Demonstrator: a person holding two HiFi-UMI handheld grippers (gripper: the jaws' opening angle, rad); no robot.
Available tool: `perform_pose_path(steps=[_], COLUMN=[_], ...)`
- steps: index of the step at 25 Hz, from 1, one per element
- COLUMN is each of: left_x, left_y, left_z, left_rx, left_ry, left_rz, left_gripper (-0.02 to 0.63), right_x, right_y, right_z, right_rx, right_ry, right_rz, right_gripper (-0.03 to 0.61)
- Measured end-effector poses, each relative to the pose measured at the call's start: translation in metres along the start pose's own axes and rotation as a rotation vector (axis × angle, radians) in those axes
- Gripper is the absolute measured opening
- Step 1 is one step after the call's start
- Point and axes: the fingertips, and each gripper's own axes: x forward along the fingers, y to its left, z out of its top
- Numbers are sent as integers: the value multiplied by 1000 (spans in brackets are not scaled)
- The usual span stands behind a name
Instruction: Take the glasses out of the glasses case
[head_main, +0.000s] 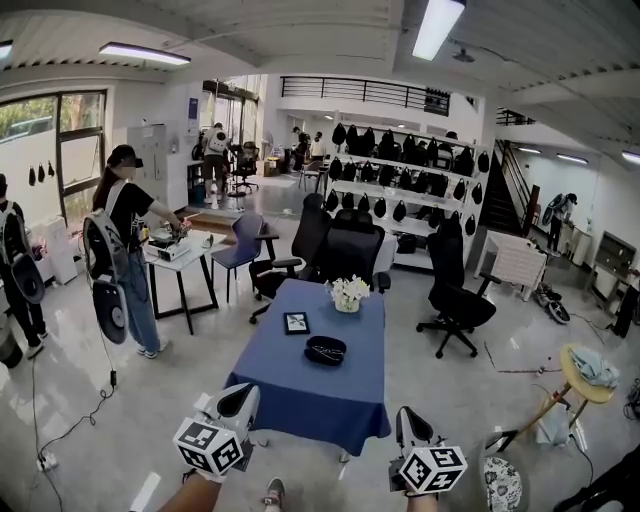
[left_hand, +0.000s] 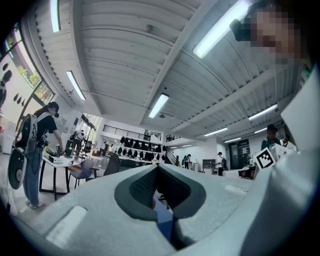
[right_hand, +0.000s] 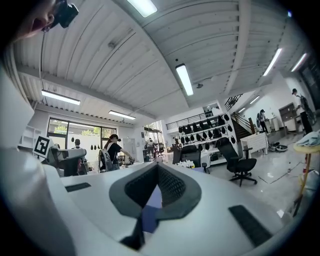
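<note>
Left gripper: jaws together at the tips, nothing held; in the left gripper view only blue cloth shows through the gap behind the pads.
Right gripper: jaws likewise closed tip to tip and empty.
Pose: both grippers are low at the near end of the table, side by side and well apart, jaws pointing forward over the cloth and marker cubes facing the head camera. Forearms enter from the bottom edge.
Glasses case: dark, oval, lying flat near the middle of the table. It is beyond both grippers, well apart from them and roughly between their lines of reach. It is too small to tell whether it is open or whether the glasses are inside.
Case, handling (judged): a light, stiff shell, likely to slide on the cloth. Pin it by a long side with one gripper.
Glasses, handling (judged): light, thin and fragile, with slippery lenses. Take them at the bridge or a temple arm with a gentle squeeze, never on the lenses.
Neighbours: a picture frame sits just beyond the case to its left, and flowers stand at the far end.
Requirement (judged): the jaws must part before either can grasp.
</note>
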Motion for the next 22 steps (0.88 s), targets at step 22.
perform_pose_path(steps=[22], left_x=[-4], left_y=[14], left_z=[2], left_rx=[-14], left_ry=[-11], left_rz=[22], left_gripper=[17], right_x=[17], right_y=[10], right_z=[0], right_rx=[-7], right_ry=[2], right_rz=[37], right_gripper=[2])
